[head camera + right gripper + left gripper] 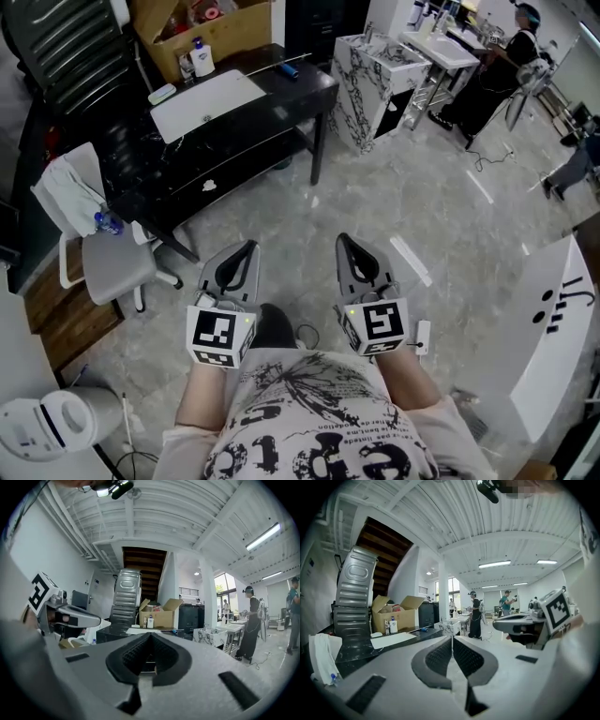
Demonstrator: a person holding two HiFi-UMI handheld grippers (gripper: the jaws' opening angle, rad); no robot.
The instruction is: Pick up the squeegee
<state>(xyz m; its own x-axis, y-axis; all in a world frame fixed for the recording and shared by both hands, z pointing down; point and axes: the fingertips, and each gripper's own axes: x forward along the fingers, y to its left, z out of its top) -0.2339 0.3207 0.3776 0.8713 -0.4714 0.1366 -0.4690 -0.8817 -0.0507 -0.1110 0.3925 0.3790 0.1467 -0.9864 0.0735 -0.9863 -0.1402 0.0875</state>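
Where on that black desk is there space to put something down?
The black desk is bare at its right end, right of the white board and in front of the blue pen. The back left, by the cardboard box and bottle, is crowded.

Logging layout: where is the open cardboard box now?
Head view, upper left: the cardboard box sits at the far edge of the black desk, behind a white bottle.

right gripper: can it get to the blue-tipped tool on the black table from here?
Probably not yet. The right gripper is held shut near the person's torso, and the blue-tipped tool lies on the black table across open floor. Nothing blocks the way; stepping closer should do.
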